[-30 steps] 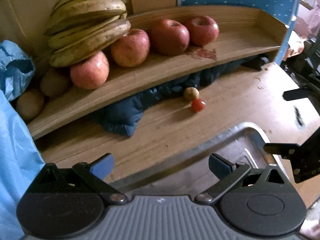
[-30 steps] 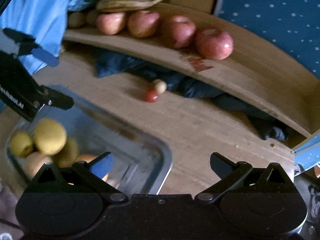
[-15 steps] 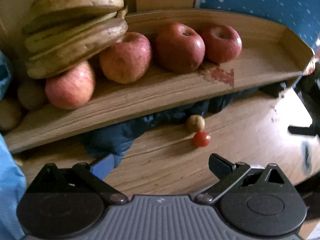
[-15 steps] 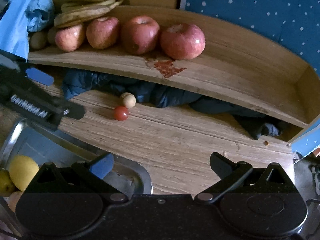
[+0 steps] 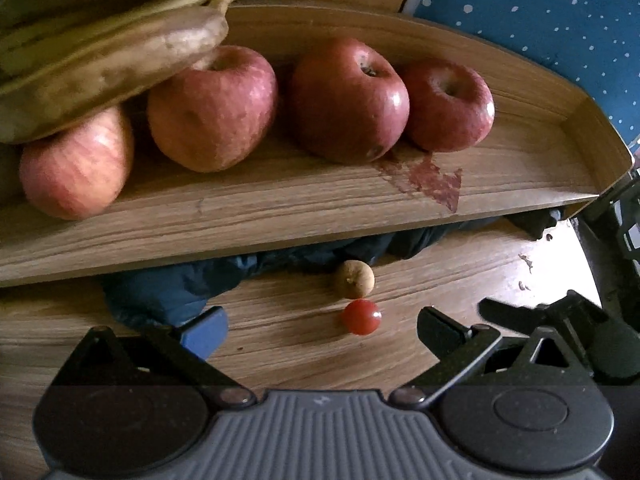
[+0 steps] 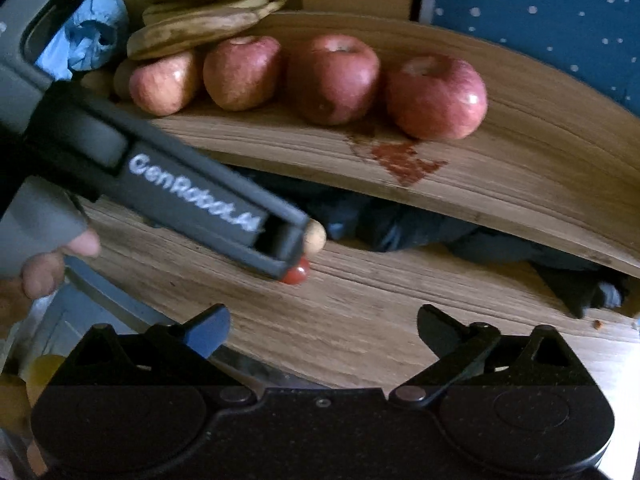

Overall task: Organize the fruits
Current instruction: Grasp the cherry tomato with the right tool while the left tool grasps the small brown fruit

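I am bringing my wide-open, empty left gripper [image 5: 320, 320] around the small red cherry tomato [image 5: 361, 317] on the wooden tabletop [image 5: 280, 344] to collect it, while my empty right gripper [image 6: 322, 326] is narrowing slightly from full spread.

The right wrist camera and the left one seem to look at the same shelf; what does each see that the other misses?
Only the right wrist view shows the left gripper from outside, a hand holding it, the metal tray and a blue bag. Only the left view shows the small red fruit whole. Both show four apples, the bananas and the small tan fruit.
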Motion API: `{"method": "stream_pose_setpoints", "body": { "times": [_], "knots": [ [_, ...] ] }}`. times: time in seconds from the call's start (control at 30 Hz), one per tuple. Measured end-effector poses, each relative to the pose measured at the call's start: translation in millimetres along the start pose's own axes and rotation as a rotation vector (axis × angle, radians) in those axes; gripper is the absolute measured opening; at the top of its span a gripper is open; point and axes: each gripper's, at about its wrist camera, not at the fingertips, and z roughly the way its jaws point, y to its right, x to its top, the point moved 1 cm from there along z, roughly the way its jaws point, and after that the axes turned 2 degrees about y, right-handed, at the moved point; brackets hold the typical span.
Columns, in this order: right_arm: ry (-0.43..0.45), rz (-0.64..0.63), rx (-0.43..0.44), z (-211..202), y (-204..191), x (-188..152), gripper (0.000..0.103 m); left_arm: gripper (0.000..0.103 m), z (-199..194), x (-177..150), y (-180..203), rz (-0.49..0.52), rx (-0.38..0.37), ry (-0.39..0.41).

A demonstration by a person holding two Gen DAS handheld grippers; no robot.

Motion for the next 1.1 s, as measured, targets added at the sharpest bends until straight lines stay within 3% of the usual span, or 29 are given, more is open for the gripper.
{"method": "stream_pose_setpoints", "body": {
  "times": [0.4, 1.1],
  "knots": [
    [0.005, 0.034, 0.063, 14.4, 0.6, 1.3, 0.066, 0.090, 15.7, 7.9, 0.4, -0.049, -0.050, 0.004],
    [0.015, 0.024, 0.101, 32.3, -4.0, 6.0, 0.054, 0.055, 34.9, 13.8, 0.2, -0.074, -0.076, -0.022]
  ]
}}
